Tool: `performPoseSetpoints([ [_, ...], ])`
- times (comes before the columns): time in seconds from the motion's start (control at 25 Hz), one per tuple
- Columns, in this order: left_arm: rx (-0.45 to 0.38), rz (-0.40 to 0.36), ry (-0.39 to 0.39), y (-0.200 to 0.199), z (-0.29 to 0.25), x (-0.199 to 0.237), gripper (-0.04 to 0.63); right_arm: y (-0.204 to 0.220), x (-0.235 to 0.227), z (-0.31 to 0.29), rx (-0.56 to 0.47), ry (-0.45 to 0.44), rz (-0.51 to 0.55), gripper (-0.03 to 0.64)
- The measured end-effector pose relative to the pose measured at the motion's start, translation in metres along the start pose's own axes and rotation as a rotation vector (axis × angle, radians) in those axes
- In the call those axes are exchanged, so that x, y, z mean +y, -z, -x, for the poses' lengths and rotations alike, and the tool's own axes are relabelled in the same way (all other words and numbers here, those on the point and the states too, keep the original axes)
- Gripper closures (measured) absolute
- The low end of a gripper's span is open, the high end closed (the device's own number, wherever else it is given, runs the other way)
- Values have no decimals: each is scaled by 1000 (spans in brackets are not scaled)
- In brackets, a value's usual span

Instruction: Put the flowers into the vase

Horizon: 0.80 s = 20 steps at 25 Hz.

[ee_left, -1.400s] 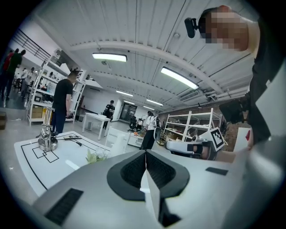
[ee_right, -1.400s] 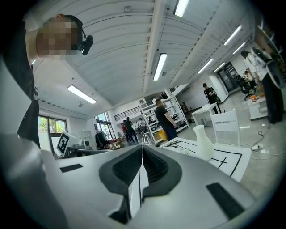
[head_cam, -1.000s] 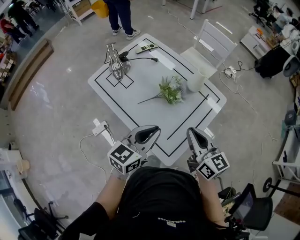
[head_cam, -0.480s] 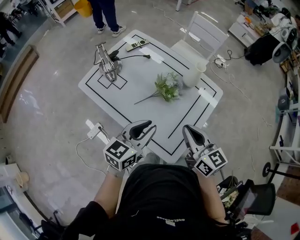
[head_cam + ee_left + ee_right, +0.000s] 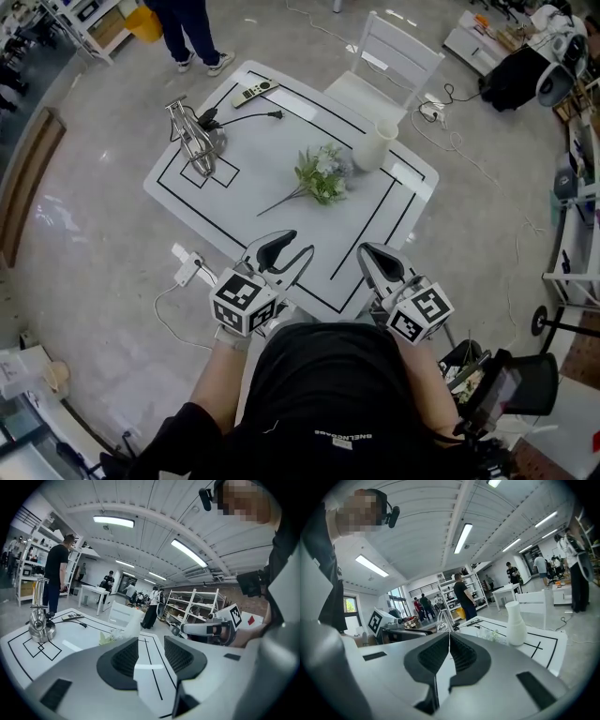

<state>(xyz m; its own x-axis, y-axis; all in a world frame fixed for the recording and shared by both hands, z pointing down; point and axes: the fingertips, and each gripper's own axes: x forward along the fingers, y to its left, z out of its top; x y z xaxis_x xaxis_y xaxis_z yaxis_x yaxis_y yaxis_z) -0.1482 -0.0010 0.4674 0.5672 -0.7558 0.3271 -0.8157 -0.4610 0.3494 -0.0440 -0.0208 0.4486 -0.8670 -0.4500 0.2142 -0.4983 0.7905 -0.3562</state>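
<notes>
Left gripper (image 5: pixel 289 251): jaws stood partly apart and had just been opening. In the left gripper view (image 5: pixel 151 651) a clear gap showed between the ribbed pads, with only tabletop behind it. Nothing held, nothing touched.

Right gripper (image 5: pixel 375 259): jaws were drawn together. In the right gripper view (image 5: pixel 449 641) the pads met at the tips with only a thin seam between them. Nothing was between them.

Both grippers hung at the near edge of the table (image 5: pixel 272 150), side by side and well apart from the task's things.

Flowers (image 5: pixel 321 176): they lay flat on the table near its middle, heads toward the vase (image 5: pixel 373 146) and the long stem trailing back toward the near left. They were just beside the vase and not in it. The vase was white, narrow-necked and upright near the far right edge. The right gripper view showed it (image 5: pixel 516 620) standing with the flowers (image 5: pixel 490 633) low at its left.

Surface: the white square table top was marked with black tape lines. A metal stand (image 5: pixel 192 141) stood in a small taped square at the far left corner. A remote control (image 5: pixel 251 91) and a black cable (image 5: pixel 239 114) lay beyond it.

Room: pale polished floor (image 5: pixel 103 216). A white chair (image 5: pixel 389 70) stood behind the table. A power strip (image 5: pixel 187 265) with its cord lay on the floor at the near left. A person (image 5: pixel 183 28) stood past the far corner. The gripper views showed shelving, strip lights and more people farther off.
</notes>
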Motion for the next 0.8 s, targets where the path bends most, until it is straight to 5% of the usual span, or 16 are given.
performPoseSetpoints([
  [0.8, 205, -74, -1, -5, -100, 77, 370, 16, -51, -4, 52, 63, -50, 606],
])
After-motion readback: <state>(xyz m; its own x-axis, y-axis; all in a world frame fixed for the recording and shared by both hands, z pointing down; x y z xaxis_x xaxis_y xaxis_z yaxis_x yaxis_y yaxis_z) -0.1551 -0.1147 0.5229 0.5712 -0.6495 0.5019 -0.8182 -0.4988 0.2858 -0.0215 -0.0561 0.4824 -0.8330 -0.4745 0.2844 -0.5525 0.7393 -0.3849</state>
